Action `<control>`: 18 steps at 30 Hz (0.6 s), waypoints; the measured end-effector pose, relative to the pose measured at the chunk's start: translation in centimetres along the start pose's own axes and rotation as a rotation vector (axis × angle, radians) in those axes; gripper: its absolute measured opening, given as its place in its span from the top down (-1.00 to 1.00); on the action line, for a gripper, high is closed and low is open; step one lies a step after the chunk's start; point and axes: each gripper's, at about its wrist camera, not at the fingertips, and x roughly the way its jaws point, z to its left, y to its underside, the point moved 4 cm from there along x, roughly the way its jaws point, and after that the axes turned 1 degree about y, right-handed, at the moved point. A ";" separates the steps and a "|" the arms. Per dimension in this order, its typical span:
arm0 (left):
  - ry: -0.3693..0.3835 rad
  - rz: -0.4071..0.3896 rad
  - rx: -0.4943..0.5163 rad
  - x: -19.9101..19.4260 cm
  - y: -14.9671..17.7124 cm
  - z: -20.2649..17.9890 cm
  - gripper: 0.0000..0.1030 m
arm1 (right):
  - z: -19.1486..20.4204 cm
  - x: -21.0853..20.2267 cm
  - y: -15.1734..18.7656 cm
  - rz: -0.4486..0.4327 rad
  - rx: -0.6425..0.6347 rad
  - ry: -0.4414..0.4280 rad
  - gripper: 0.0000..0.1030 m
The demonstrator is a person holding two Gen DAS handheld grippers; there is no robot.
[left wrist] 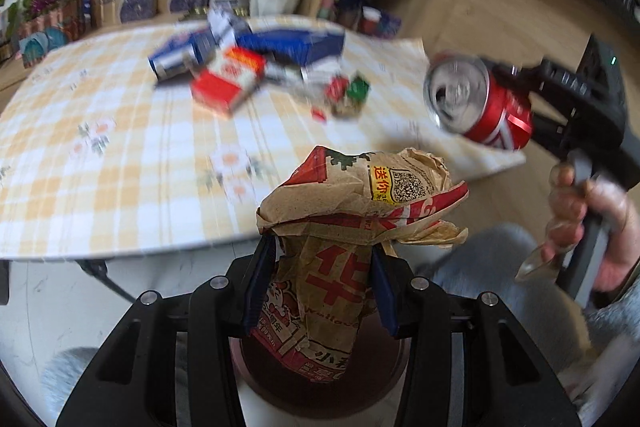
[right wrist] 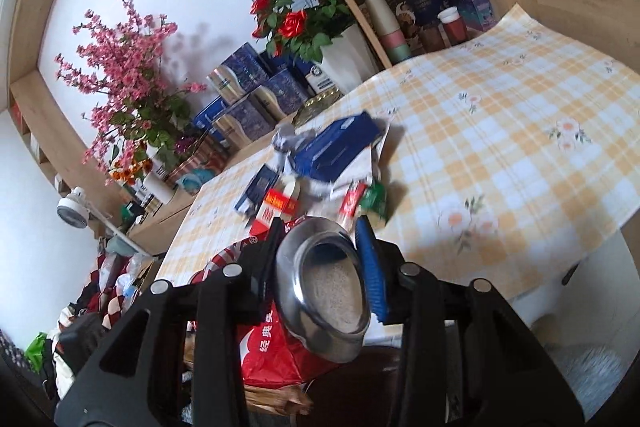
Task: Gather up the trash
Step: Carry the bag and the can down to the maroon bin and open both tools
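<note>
Clamping the crumpled paper bag [left wrist: 356,227] over the bin [left wrist: 320,379], left gripper [left wrist: 320,275] holds loosely; right gripper [right wrist: 320,259] squeezes a tilted can [right wrist: 324,283] that may slip.

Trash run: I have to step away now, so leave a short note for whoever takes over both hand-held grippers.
Left hand-held gripper: shut on the crumpled paper bag, held above a dark round bin below the table edge.
Right hand-held gripper: shut on the red soda can, carried in the air off the table's edge.
Done: both pieces are lifted off the table.
Left: neither is dropped yet. Blue boxes, red packets and small wrappers lie in a pile on the checked tablecloth.
</note>
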 end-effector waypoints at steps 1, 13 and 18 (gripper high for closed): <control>0.003 0.015 0.003 0.4 0.6 0.0 0.13 | 0.0 -0.1 0.7 0.007 0.004 -0.006 0.25; -0.008 0.278 0.081 7.3 6.5 -0.6 0.12 | -2.8 -0.5 6.1 0.059 0.051 -0.013 0.25; -0.021 0.335 0.045 9.4 7.3 0.0 0.02 | -4.9 0.0 7.6 0.091 0.122 -0.014 0.25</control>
